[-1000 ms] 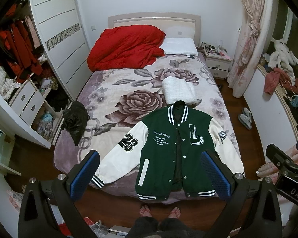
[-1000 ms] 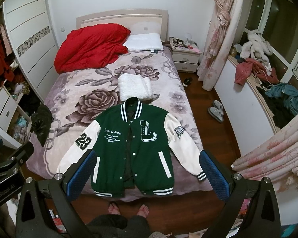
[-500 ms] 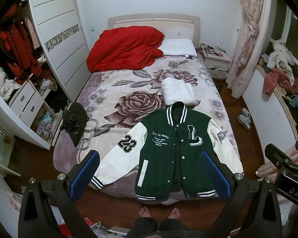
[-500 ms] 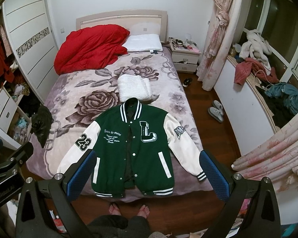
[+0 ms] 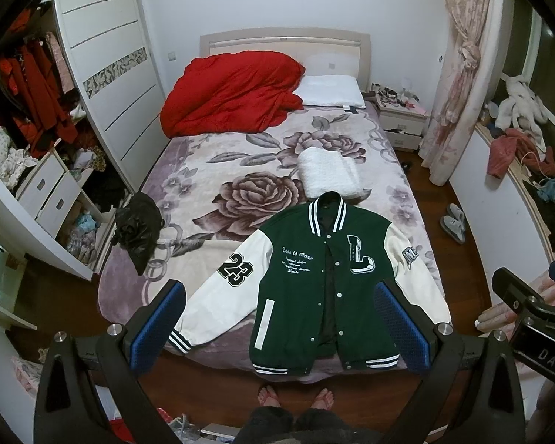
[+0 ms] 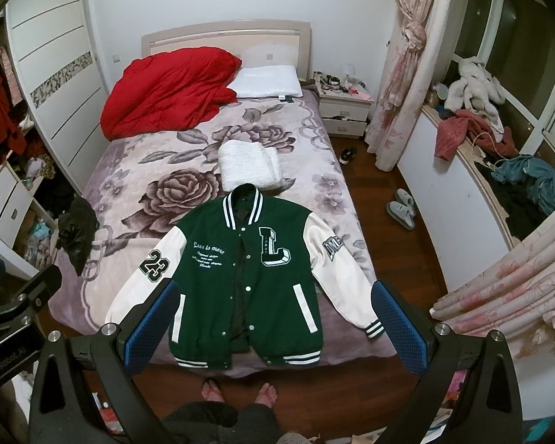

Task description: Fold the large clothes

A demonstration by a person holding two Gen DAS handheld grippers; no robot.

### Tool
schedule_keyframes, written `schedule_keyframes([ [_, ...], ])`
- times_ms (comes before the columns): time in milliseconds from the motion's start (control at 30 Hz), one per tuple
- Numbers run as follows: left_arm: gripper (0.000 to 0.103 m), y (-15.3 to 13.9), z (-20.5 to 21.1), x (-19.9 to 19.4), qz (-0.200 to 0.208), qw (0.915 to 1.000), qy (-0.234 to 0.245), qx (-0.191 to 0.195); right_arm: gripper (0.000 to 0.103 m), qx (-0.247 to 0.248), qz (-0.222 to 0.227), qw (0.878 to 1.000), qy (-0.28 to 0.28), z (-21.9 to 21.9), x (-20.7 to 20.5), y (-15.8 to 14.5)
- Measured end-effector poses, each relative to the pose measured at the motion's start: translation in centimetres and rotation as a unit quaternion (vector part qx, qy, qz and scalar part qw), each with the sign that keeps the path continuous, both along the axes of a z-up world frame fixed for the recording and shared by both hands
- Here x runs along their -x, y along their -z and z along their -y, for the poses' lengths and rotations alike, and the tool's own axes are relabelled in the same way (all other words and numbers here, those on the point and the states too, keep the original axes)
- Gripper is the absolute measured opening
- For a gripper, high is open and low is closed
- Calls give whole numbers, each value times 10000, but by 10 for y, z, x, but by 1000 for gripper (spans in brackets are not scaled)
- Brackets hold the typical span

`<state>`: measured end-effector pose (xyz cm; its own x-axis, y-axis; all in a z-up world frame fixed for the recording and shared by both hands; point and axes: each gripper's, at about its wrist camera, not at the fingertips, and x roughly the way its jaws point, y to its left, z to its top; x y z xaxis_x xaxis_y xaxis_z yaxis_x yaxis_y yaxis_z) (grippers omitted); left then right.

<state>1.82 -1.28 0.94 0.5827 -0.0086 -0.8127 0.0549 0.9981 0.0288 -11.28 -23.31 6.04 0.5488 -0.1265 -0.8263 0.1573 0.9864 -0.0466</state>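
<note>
Over the last second almost nothing changes: both wrist views drift only slightly, the jacket sits a touch lower in frame, and neither tool has come down to the bed; I judge the fold has not begun and this is still the survey before a first grasp. Left to right: the left gripper [image 5: 281,323] is held high, jaws spread wide and empty, its blue dimpled pads [image 5: 158,323] framing the garment well below and ahead of it. The green-bodied varsity jacket with cream sleeves [image 5: 314,285] lies face-up and flat at the foot of the bed covered in a mauve rose-print plush blanket [image 5: 211,185], hem toward the person, collar away. The body reads as matte wool-like cloth, the sleeves as smoother, faintly glossy leather-like material, with ribbed striped knit at collar, cuffs and hem; the snap front is open at a narrow gap. The left-side sleeve with the "23" patch [image 5: 236,269] angles outward below the left pad; the opposite sleeve [image 6: 338,270] angles out toward the right pad. Beyond the collar a folded white fleecy textile [image 6: 248,164] sits just beside it. The right gripper [image 6: 273,323] is likewise high, jaws wide, holding nothing. Stiff sleeves will probably crease rather than drape, so folding each inward first seems sensible.
</note>
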Motion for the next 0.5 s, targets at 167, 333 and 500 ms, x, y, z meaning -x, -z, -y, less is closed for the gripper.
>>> schedule_keyframes([
  [167,103,-6,10,-5,18,10000,-1,-4,103,8,4,10000,5,4,-7,-8],
  [333,103,-7,10,-5,25,10000,-1,3,103,-6,3,10000,3,5,-6,-7],
  [500,103,-8,12,-7,39,10000,-2,-3,103,19,24,10000,14,3,-7,-11],
])
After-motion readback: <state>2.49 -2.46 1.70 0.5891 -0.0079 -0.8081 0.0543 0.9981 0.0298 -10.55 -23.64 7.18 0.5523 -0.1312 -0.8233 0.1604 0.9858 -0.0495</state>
